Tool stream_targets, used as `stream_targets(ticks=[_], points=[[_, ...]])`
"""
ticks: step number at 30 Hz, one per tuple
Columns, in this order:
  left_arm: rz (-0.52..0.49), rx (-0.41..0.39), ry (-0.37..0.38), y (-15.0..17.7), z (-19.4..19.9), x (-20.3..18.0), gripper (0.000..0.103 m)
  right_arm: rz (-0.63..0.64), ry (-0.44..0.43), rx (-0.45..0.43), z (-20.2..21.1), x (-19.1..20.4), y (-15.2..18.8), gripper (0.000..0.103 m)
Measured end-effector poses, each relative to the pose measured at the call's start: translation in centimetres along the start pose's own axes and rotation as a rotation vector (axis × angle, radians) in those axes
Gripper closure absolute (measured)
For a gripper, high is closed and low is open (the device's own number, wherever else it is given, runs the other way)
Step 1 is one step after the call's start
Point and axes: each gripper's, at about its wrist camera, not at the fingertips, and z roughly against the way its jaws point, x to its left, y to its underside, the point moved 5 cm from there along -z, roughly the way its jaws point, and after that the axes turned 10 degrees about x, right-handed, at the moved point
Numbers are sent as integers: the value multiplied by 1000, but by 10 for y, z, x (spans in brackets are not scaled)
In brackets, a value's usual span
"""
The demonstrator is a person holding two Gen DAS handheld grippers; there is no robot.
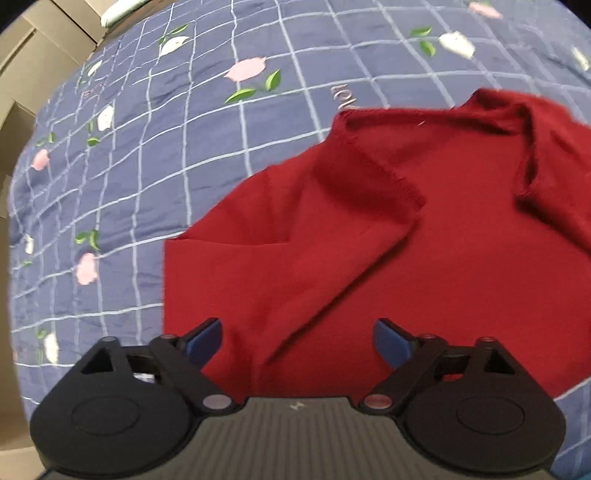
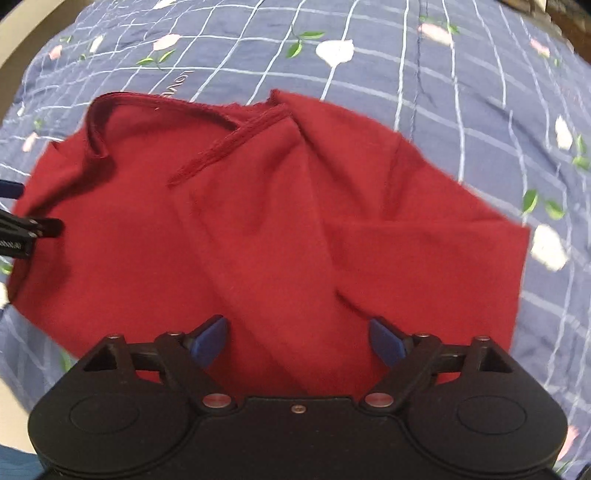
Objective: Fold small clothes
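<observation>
A dark red small garment (image 1: 424, 236) lies partly folded on the blue checked bedspread, its hemmed edges turned inward near the far side. My left gripper (image 1: 297, 341) hovers open above its near edge, blue pads wide apart with nothing between them. In the right wrist view the same red garment (image 2: 266, 229) fills the middle, with a fold ridge running from the seam toward me. My right gripper (image 2: 297, 338) is open above its near edge, empty. The left gripper's fingers (image 2: 33, 225) show at the left border of the right wrist view, over the garment's left side.
The blue bedspread (image 1: 155, 155) with white grid lines and pink and white flowers spreads around the garment on all sides. Cardboard boxes (image 1: 44, 33) stand beyond the bed at the far left.
</observation>
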Motion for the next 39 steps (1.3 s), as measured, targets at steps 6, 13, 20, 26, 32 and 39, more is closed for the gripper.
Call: stream_targets(ticks=[6, 13, 20, 26, 32, 39], points=[[62, -36, -10, -13, 8, 17, 26, 24, 13, -70, 10, -8, -16, 69], [173, -65, -35, -23, 10, 48, 32, -118, -50, -130, 27, -32, -23, 94], [343, -57, -22, -17, 11, 84, 33, -364, -74, -168, 36, -85, -18, 96], [397, -35, -20, -5, 11, 95, 20, -470, -64, -184, 40, -108, -17, 102], [442, -8, 30, 17, 11, 88, 9, -443, -101, -166, 39, -99, -16, 61], [436, 118, 65, 47, 2, 66, 4, -428, -71, -10, 17, -70, 12, 20]])
